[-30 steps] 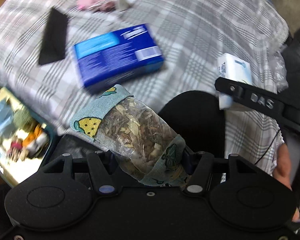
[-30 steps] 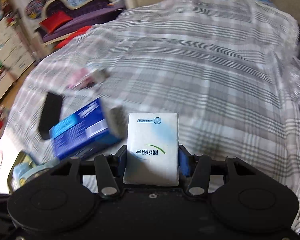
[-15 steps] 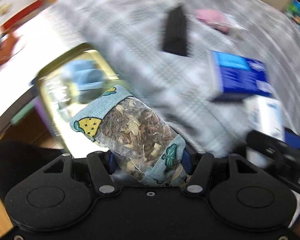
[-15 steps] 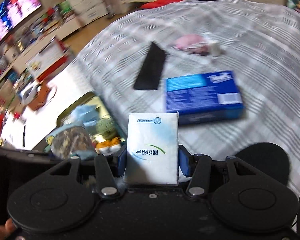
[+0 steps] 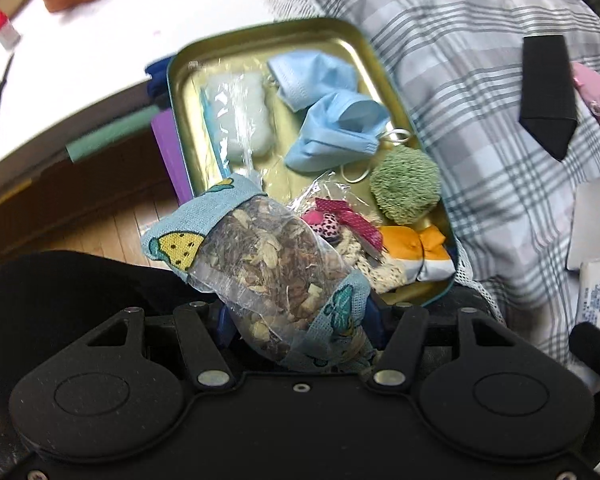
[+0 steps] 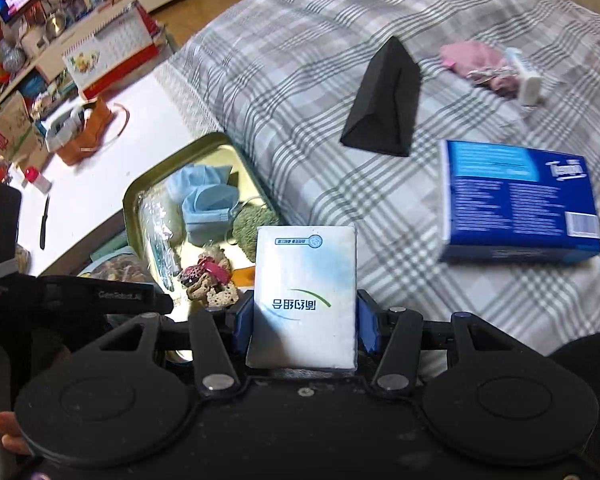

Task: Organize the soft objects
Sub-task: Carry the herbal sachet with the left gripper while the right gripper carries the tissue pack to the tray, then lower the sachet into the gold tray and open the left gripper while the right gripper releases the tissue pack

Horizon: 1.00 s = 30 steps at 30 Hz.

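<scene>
Both pictures are bright, lit by soft daylight. The white tabletop [image 5: 80, 52] glares and looks washed out. The gold tin [image 5: 332, 36] shines. The blue box [image 6: 516, 200] and far things look smeared. Edges bend round like a fishbowl. The near black parts stay dark.

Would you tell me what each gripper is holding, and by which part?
The left gripper clamps the sachet by its lower end; the right gripper clamps the tissue pack by its lower sides.
</scene>
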Tool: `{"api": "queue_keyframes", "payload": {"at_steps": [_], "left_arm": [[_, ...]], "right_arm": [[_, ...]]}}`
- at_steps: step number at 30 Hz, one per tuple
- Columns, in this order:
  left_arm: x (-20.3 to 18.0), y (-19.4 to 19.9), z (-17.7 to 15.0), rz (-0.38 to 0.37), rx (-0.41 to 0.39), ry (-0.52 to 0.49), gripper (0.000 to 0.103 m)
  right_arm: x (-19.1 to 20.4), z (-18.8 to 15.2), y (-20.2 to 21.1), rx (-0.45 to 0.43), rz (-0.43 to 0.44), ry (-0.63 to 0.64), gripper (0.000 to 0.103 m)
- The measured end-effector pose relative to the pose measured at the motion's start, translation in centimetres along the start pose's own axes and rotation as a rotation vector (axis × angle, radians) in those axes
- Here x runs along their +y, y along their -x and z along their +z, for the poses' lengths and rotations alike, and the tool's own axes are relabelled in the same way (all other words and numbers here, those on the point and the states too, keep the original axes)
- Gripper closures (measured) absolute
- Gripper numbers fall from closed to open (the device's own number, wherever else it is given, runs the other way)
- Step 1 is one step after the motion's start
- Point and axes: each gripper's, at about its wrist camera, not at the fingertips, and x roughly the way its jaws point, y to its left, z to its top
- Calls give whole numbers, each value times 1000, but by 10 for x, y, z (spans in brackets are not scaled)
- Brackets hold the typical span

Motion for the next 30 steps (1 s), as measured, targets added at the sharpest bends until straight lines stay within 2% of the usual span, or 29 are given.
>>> {"api": "queue_keyframes", "payload": {"at_steps": [8,17,20,24,27,30], "left_arm": [[15,-18,34,-16,8,71,46],[29,-35,65,43,-50,106,46],[32,-40,69,47,-71,110,41],[30,-38,72,-1,-90,93,38],[24,-33,72,11,-133,77,37],[21,-35,74,15,-134,67,34]], "right_arm": [[20,16,-31,52,-4,34,52],[46,35,-64,98,10,67,52],[54,41,-75,108,15,81,52],[64,51,-90,123,26,90,52],[71,58,-102,140,37,93,52],[77,63,-112,145,52,101,50]]}}
